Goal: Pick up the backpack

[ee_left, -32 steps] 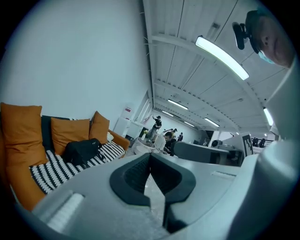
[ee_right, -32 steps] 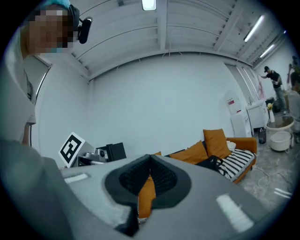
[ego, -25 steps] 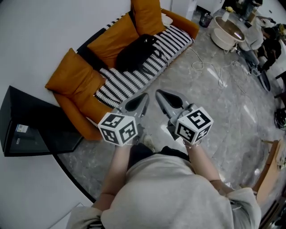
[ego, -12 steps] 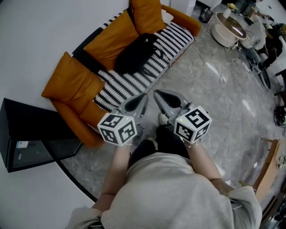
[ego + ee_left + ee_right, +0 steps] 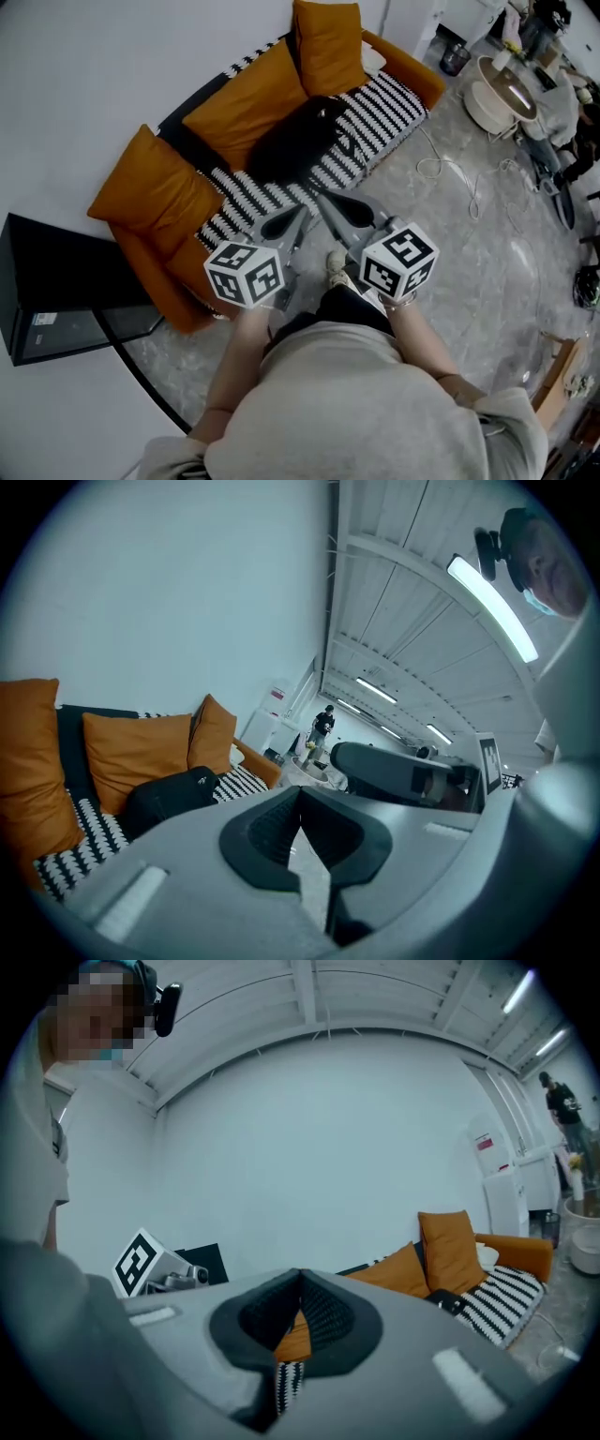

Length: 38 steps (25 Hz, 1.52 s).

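A black backpack (image 5: 295,141) lies on the striped seat of an orange sofa (image 5: 159,192), against the back cushions. It shows in the left gripper view as the backpack (image 5: 169,794) at lower left, and in the right gripper view as the backpack (image 5: 448,1301), small at right. My left gripper (image 5: 302,206) is shut and empty, held in the air short of the sofa's front edge. Beside it, my right gripper (image 5: 323,198) is shut and empty too. Both point toward the sofa, some way short of the backpack.
Orange cushions (image 5: 328,42) line the sofa's back. A black cabinet (image 5: 56,291) stands left of the sofa. White cables (image 5: 450,173) trail over the grey floor at right, near round tubs (image 5: 497,89) and clutter. A person (image 5: 323,726) stands far off.
Both grippers have moved forward toward the sofa with the person walking; the sofa and backpack now sit closer below the jaws. Jaws stay shut.
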Each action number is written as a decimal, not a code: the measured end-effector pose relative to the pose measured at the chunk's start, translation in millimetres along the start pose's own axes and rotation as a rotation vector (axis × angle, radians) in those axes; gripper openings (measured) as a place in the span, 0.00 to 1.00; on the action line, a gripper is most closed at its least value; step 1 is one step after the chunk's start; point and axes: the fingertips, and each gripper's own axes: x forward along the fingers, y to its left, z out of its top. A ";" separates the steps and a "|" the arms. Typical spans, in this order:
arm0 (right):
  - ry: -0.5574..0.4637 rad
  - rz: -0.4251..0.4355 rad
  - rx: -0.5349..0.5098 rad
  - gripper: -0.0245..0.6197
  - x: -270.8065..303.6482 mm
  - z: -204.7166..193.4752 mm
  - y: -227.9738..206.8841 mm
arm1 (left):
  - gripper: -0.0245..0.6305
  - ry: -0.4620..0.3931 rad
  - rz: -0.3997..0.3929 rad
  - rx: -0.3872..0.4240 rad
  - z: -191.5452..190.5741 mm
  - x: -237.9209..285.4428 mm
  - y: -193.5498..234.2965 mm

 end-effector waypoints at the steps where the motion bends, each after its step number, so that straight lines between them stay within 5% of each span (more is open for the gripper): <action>1: 0.004 0.005 -0.003 0.04 5.4 5.2 -11.3 | 0.05 0.003 0.013 -0.007 3.3 9.3 6.7; 16: 0.084 0.061 0.021 0.04 57.9 34.7 -169.0 | 0.05 -0.011 0.141 -0.069 50.7 138.2 72.4; 22: 0.135 0.081 0.079 0.04 74.9 22.2 -187.0 | 0.05 -0.030 0.177 -0.149 54.5 143.2 93.9; 38: 0.211 0.052 0.104 0.04 143.3 14.8 -224.3 | 0.05 0.012 0.160 -0.187 71.8 181.5 161.8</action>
